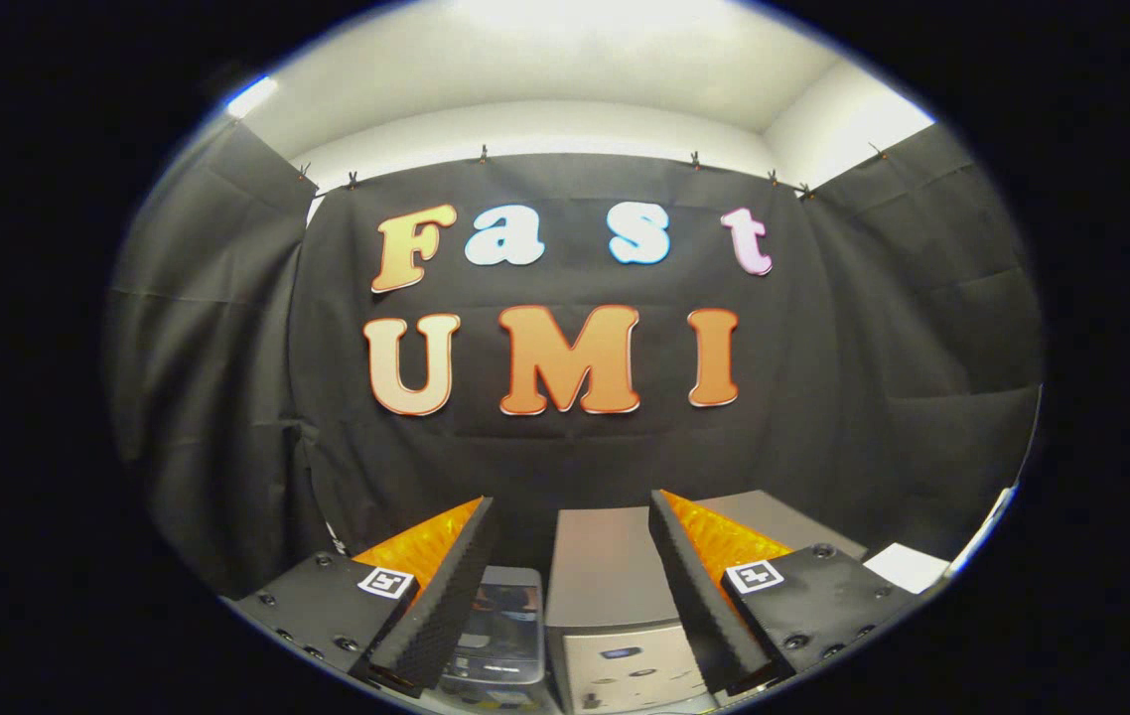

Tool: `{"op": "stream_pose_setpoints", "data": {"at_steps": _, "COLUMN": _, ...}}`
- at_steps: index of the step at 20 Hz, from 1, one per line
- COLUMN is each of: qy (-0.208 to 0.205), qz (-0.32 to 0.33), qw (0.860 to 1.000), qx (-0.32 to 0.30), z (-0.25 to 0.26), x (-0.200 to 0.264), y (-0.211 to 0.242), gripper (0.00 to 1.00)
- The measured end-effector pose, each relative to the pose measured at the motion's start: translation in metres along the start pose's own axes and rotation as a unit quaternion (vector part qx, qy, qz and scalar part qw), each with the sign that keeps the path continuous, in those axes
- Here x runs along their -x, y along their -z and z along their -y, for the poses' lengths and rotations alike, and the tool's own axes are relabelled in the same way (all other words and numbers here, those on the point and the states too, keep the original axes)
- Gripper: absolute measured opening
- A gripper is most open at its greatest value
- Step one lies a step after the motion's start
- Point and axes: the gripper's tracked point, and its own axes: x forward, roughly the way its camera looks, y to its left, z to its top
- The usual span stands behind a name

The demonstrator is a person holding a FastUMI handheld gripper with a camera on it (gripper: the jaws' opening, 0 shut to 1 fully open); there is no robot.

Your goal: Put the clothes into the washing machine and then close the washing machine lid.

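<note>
With its fingers spread wide and holding nothing, the gripper [573, 596] hovers high over the washer [615, 616], whose grey lid [603, 566] lies between and beyond them; clothes can't be made out.

I held my gripper [573, 556] with its two fingers spread wide and nothing between them. In the gap and just ahead sat the grey washing machine [615, 596], its flat top running toward the booth's black cloth wall [227, 397]. A dark clear-lidded part [502, 626] lay against my left finger [446, 596]. A white sheet [908, 568] lay past the right finger.
</note>
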Motion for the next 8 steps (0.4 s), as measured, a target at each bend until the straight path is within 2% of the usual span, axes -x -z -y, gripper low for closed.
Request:
{"op": "stream_pose_setpoints", "data": {"at_steps": 4, "qy": 0.014, "qz": 0.008, "qw": 1.000, "qx": 0.018, "z": 0.052, "x": 0.049, "y": -0.008, "gripper": 0.98}}
{"op": "stream_pose_setpoints", "data": {"at_steps": 8, "qy": 0.022, "qz": 0.005, "qw": 0.999, "qx": 0.026, "z": 0.083, "x": 0.084, "y": -0.008, "gripper": 0.98}}
